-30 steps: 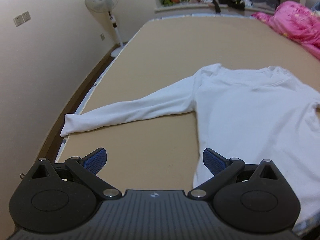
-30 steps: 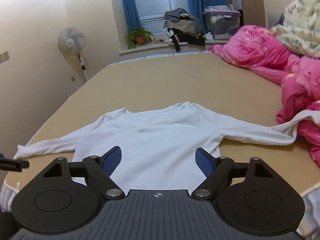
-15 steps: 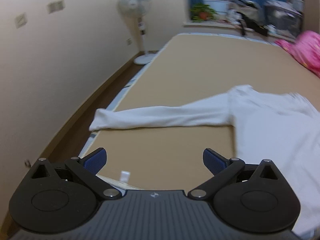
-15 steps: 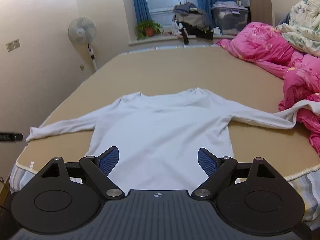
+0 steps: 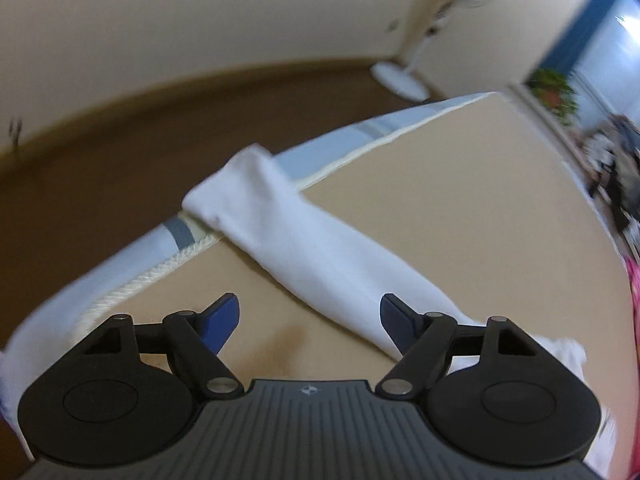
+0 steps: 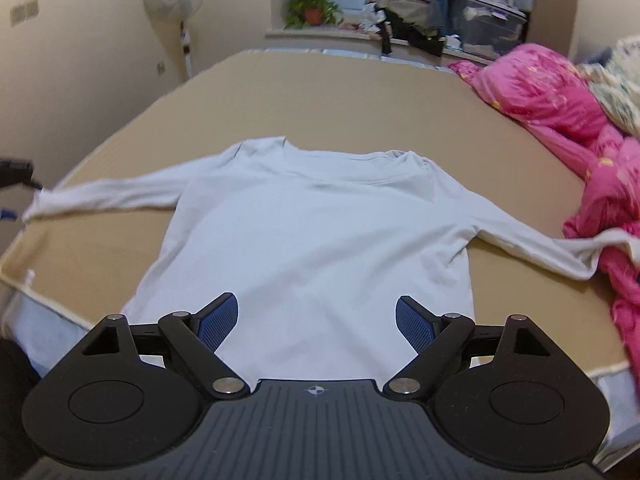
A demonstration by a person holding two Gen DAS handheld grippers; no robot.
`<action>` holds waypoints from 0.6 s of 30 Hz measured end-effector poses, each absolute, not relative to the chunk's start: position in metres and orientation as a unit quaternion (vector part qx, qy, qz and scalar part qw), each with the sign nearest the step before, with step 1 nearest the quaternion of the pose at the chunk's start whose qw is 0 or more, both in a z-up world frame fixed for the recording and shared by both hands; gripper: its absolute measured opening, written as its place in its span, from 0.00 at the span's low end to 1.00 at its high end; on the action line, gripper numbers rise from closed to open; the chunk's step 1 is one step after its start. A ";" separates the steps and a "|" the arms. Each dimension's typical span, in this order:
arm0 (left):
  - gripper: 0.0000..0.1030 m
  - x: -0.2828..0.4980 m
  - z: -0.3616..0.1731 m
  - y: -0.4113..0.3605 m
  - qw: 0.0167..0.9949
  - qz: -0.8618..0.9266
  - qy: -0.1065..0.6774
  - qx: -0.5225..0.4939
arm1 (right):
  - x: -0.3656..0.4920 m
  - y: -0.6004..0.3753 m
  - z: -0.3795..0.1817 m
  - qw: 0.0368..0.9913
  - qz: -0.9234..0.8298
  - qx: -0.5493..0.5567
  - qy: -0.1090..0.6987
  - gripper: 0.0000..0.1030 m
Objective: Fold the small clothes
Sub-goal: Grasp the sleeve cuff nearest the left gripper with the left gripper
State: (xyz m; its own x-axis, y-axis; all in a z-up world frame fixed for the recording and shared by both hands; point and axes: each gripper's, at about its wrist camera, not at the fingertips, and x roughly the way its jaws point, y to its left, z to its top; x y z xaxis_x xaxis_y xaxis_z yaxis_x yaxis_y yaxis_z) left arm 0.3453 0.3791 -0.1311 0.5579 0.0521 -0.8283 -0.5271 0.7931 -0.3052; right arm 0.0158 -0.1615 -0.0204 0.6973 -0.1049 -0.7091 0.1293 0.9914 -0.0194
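Note:
A white long-sleeved shirt (image 6: 316,232) lies spread flat on the tan bed, neck away from me. Its left sleeve (image 5: 304,240) runs to the bed's edge, with the cuff hanging just over it. My left gripper (image 5: 310,318) hovers close above that sleeve, rolled sideways. Its jaws are closing, still wide apart, and nothing is pressed between them; the sleeve passes under the right finger. The left gripper also shows at the far left edge (image 6: 16,172) of the right wrist view, by the cuff. My right gripper (image 6: 318,320) stands open over the shirt's lower hem.
A pink quilt (image 6: 568,120) is piled along the bed's right side, and the shirt's right cuff lies against it. A standing fan (image 6: 176,4) is by the left wall. A potted plant (image 6: 314,10) and piled clothes sit on the window sill. The brown floor (image 5: 120,152) lies beyond the bed's left edge.
My left gripper swung left and down to the sleeve's end and rolled over, its jaws narrowing a little. The right gripper shifted slightly, centring on the shirt's body.

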 end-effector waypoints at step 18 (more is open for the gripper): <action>0.06 0.402 -0.095 0.402 0.826 0.237 0.418 -0.293 | 0.054 -0.150 -0.033 0.911 -0.049 -0.024 0.409 0.84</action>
